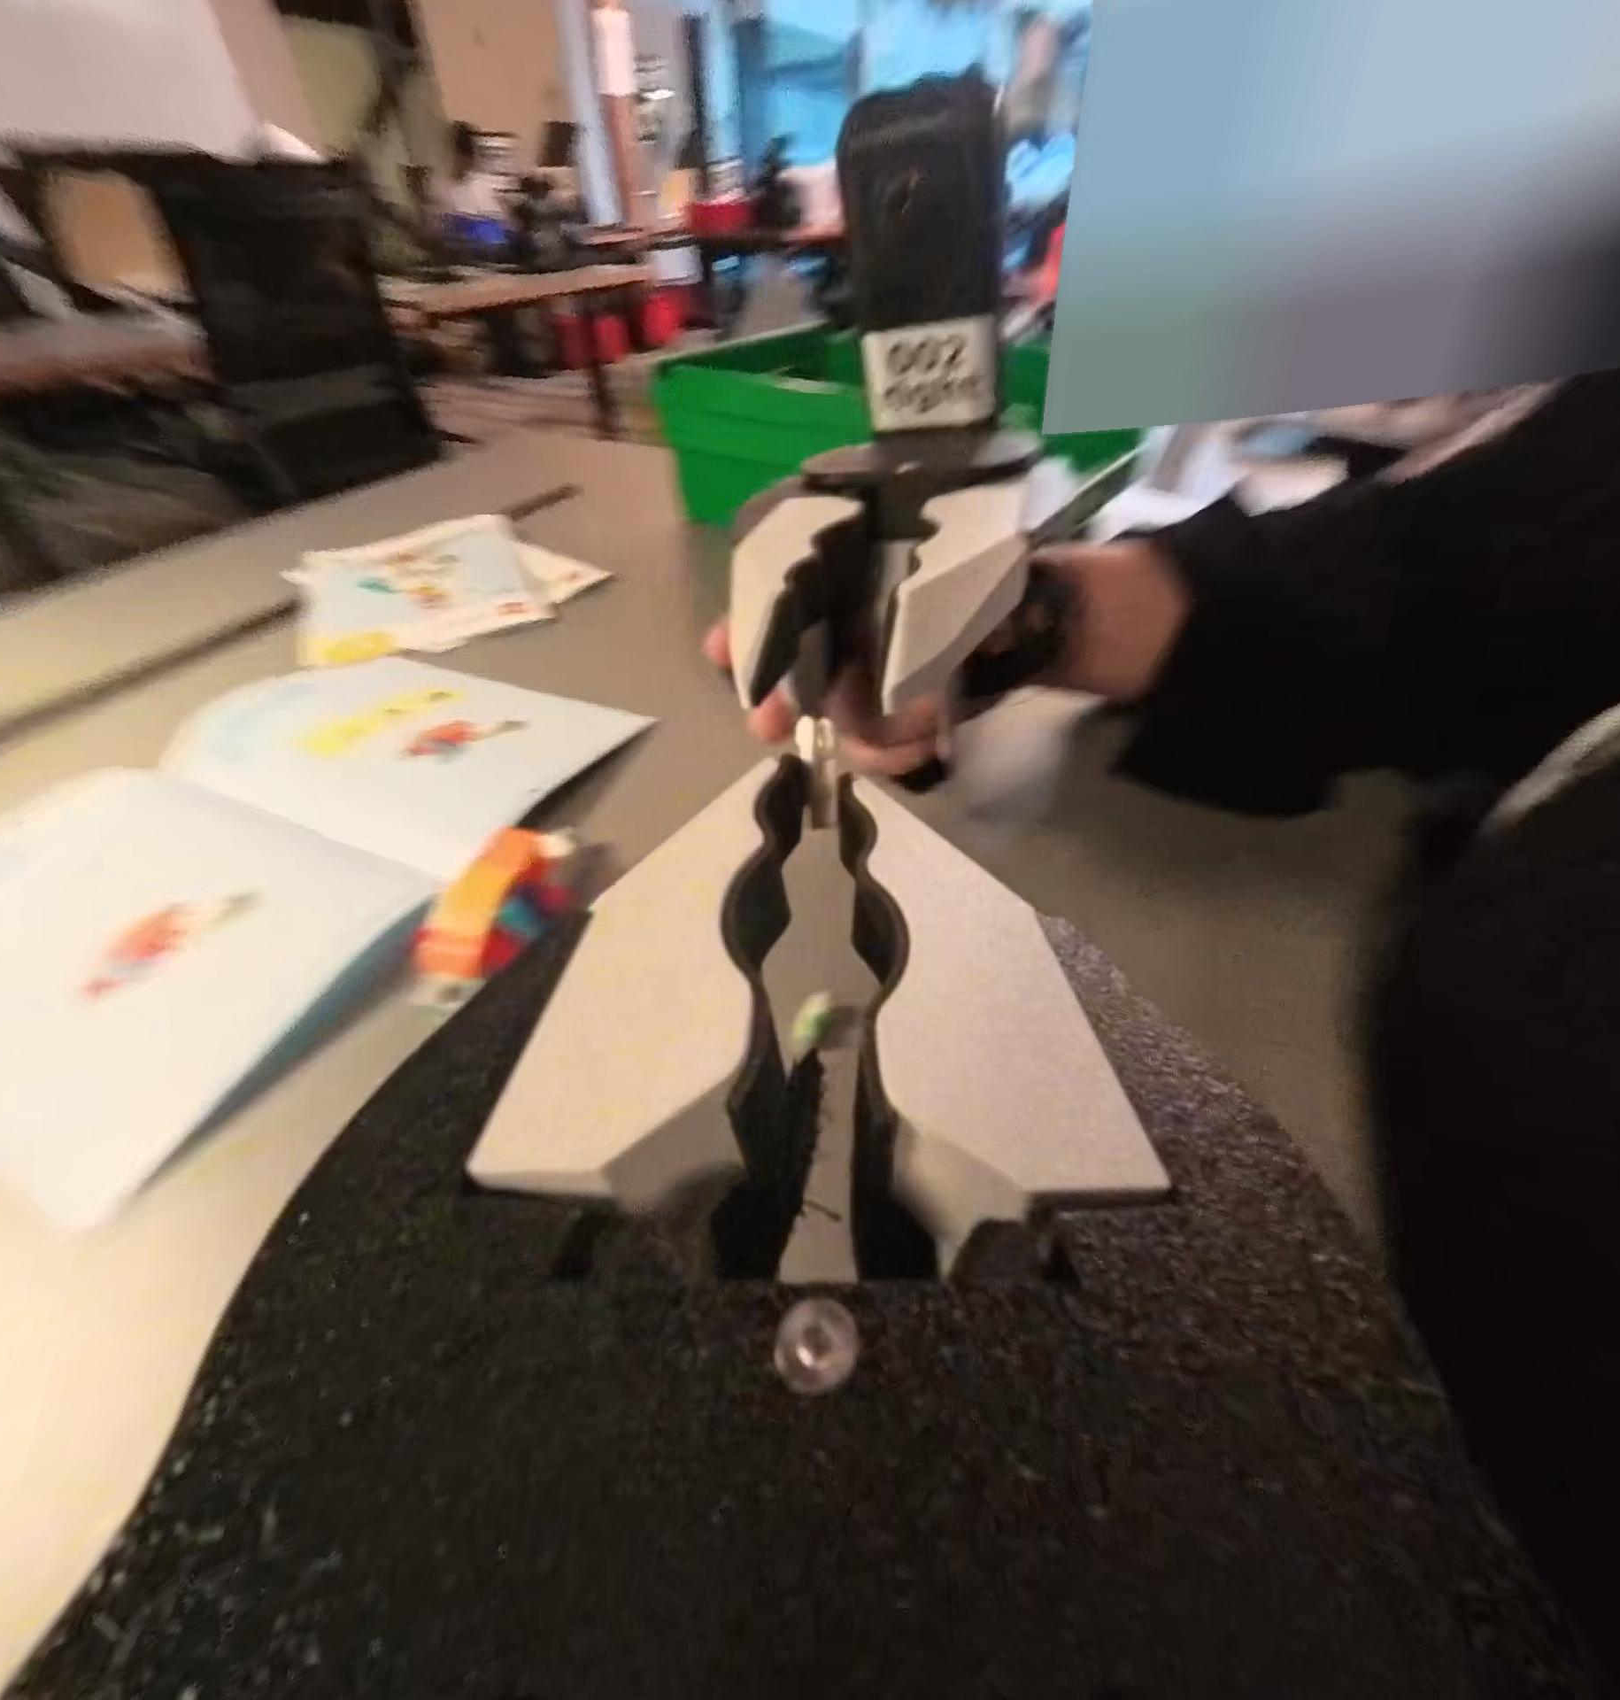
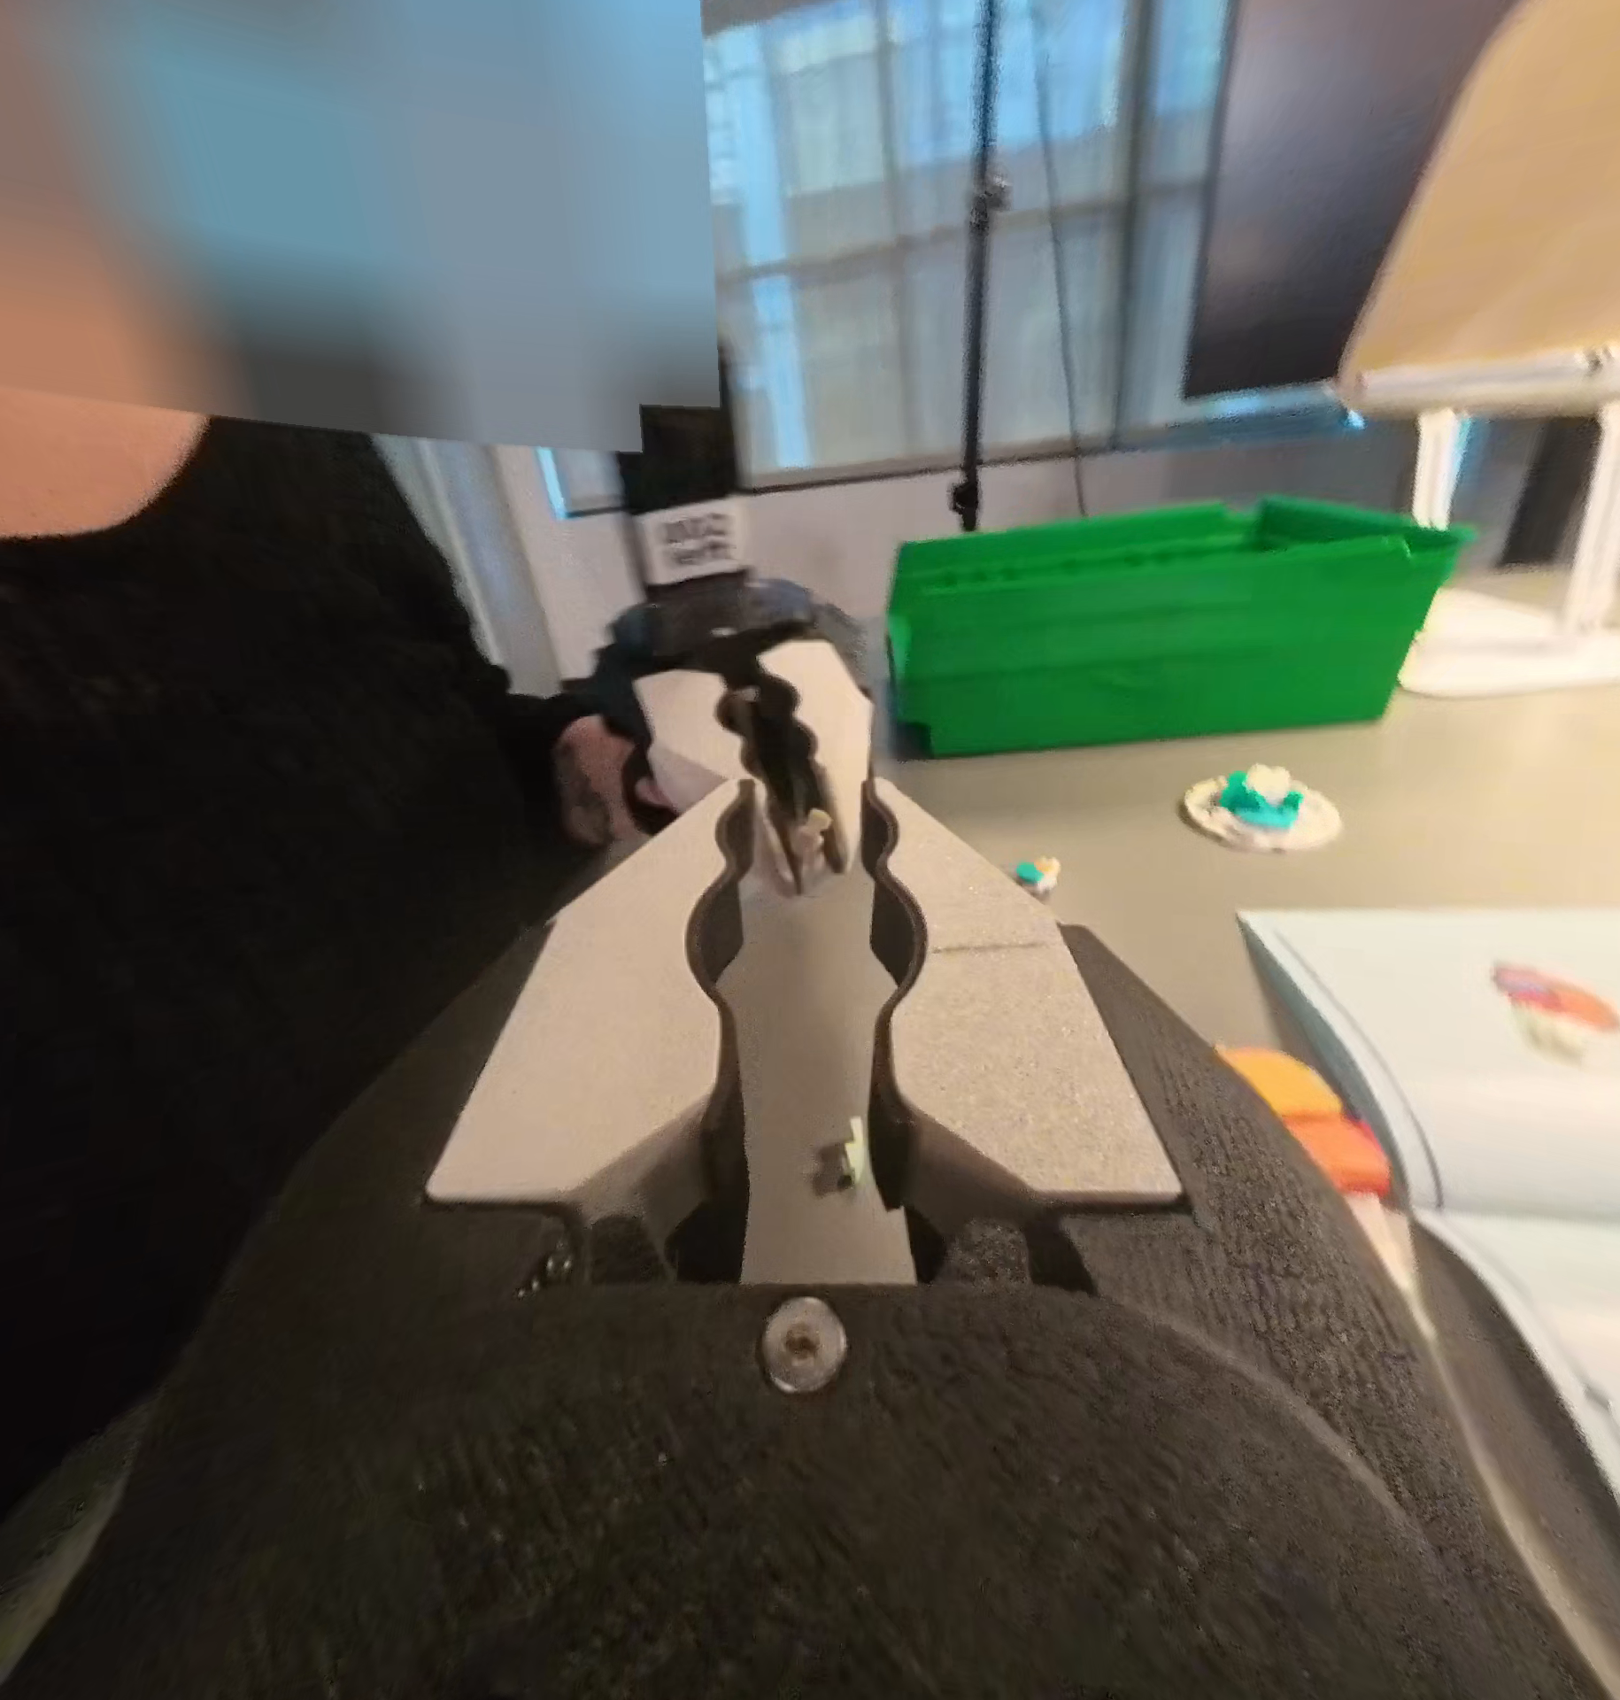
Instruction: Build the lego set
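My left gripper is shut on a small white lego piece, held above the grey table. My right gripper faces it tip to tip and is open, its fingertips either side of the left gripper's tip and the white piece, without closing on it. In the left wrist view the right gripper points toward me, held by a hand in a black sleeve. A small pale green piece lies on the table beneath; it also shows in the right wrist view.
An orange lego build sits by an open instruction booklet, with more booklets behind. A green bin stands at the back. A white round plate with teal bricks, a small teal piece and a white stand lie to the right. The grippers are tip to tip, or close to it.
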Demonstrator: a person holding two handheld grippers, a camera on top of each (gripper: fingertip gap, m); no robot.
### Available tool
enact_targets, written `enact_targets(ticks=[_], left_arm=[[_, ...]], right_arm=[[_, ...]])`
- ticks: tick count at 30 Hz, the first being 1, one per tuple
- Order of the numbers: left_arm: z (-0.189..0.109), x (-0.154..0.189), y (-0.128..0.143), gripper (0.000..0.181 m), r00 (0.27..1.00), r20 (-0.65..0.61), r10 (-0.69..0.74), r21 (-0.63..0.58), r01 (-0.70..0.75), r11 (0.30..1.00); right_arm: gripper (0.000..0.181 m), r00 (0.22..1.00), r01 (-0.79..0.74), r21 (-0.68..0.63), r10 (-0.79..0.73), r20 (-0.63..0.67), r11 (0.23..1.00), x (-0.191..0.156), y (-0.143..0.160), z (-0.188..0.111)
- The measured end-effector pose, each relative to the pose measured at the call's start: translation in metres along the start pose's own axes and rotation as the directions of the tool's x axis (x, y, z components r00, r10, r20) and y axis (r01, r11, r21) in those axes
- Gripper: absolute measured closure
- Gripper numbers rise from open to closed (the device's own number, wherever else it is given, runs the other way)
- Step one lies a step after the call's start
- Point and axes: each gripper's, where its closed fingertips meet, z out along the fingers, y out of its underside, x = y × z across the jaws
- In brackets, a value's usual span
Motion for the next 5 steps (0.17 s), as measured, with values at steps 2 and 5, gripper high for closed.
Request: enact_targets(ticks=[2,5], left_arm=[[-0.005,0.021,-0.013,0.176,0.938,-0.257,-0.232,0.029,0.248,0.968],[-0.024,0.041,-0.041,0.176,0.639,-0.595,-0.487,-0.026,0.591,0.806]], right_arm=[[0.159,0.993,0.074,0.011,-0.074,0.093,0.997,-0.013,-0.007,-0.003],[0.161,0.965,0.077,0.039,-0.084,0.247,0.996,-0.033,-0.018,-0.004]])
